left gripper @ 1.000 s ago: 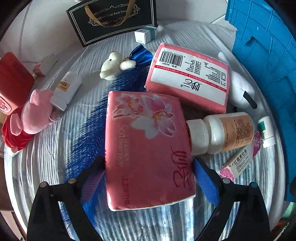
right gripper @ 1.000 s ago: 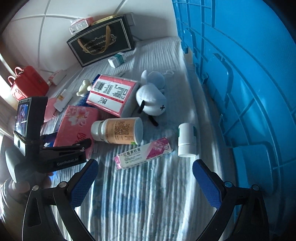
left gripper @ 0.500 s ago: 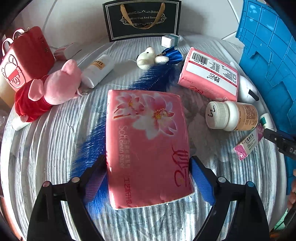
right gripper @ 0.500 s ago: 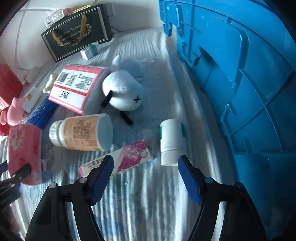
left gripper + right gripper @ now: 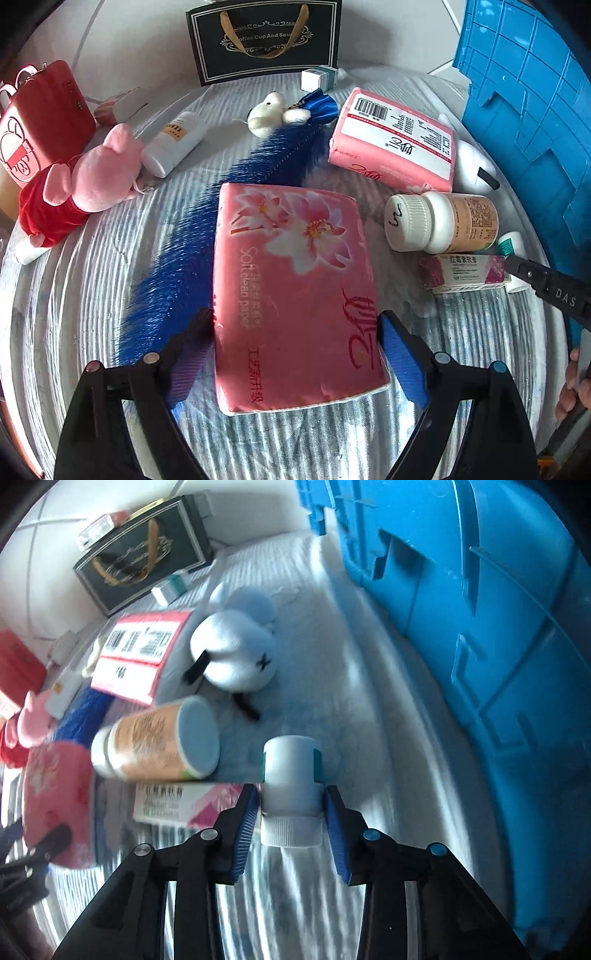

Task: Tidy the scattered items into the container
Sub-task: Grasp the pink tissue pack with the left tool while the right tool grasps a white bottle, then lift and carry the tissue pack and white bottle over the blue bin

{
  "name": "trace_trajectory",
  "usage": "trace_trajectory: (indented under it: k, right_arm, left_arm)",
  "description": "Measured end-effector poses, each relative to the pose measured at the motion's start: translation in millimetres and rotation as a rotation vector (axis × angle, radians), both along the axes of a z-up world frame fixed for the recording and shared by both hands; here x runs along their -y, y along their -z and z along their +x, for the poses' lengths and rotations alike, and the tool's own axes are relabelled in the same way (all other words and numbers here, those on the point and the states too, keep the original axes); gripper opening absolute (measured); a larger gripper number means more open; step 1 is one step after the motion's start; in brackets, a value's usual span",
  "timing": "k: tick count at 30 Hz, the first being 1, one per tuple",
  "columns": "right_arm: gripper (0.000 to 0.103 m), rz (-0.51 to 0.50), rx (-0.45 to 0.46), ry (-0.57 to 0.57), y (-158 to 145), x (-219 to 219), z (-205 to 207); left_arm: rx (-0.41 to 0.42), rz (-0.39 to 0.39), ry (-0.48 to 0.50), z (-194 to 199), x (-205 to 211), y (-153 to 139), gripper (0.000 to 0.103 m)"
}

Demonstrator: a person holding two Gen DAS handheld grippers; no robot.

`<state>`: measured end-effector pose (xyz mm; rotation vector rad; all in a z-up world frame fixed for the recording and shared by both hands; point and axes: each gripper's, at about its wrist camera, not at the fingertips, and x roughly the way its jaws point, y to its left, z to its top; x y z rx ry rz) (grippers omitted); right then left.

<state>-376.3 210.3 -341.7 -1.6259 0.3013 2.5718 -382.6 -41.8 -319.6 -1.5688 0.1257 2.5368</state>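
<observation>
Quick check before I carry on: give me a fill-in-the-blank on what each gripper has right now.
1. The left gripper holds a pink ____ pack.
2. The right gripper is clamped on a small white ____ with a teal band.
3. The crate beside the items is ____ in colour.

Missing words: tissue; bottle; blue

A striped white and grey cloth (image 5: 92,295) covers the ground and carries everything. At its far edge a black paper gift bag (image 5: 266,40) stands upright, with gold rope handles, a gold ornamental print and a thin pale border on its face. In the right wrist view a small flat red and white packet (image 5: 99,526) shows just behind the bag's top. At the cloth's left edge stands a red bag (image 5: 44,118) with a white cartoon print. Beyond the cloth lies a white tiled floor (image 5: 129,44) with thin seams.
</observation>
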Motion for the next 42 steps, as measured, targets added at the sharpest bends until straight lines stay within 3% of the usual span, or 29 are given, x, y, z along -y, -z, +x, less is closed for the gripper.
trace_trajectory:
  k: [3,10,19,26,33,42]
  right_arm:
    - [0.041,0.020,0.016,-0.003,-1.9,1.6,5.0]
    - [0.038,0.024,0.042,-0.034,7.0,4.0,9.5]
    - [0.034,-0.014,-0.089,-0.162,-43.2,27.0,41.5]
    - [0.034,-0.031,-0.083,-0.212,-41.1,43.5,57.3]
    - [0.034,-0.037,-0.189,-0.290,-80.2,61.9,66.4]
    - [0.034,-0.015,-0.357,-0.306,-159.6,88.4,84.1]
  left_arm:
    - [-0.002,0.008,0.000,-0.9,-4.3,0.8,0.088]
    - [-0.015,-0.006,0.007,13.2,-8.7,-7.2,0.086]
    - [-0.111,0.004,-0.032,51.7,-3.4,-46.6,0.083]
    - [-0.134,0.005,-0.048,77.3,-7.8,-56.9,0.082]
    - [-0.214,0.012,-0.061,90.7,-8.7,-85.1,0.080]
    - [-0.367,0.051,-0.024,108.7,8.8,-144.7,0.080]
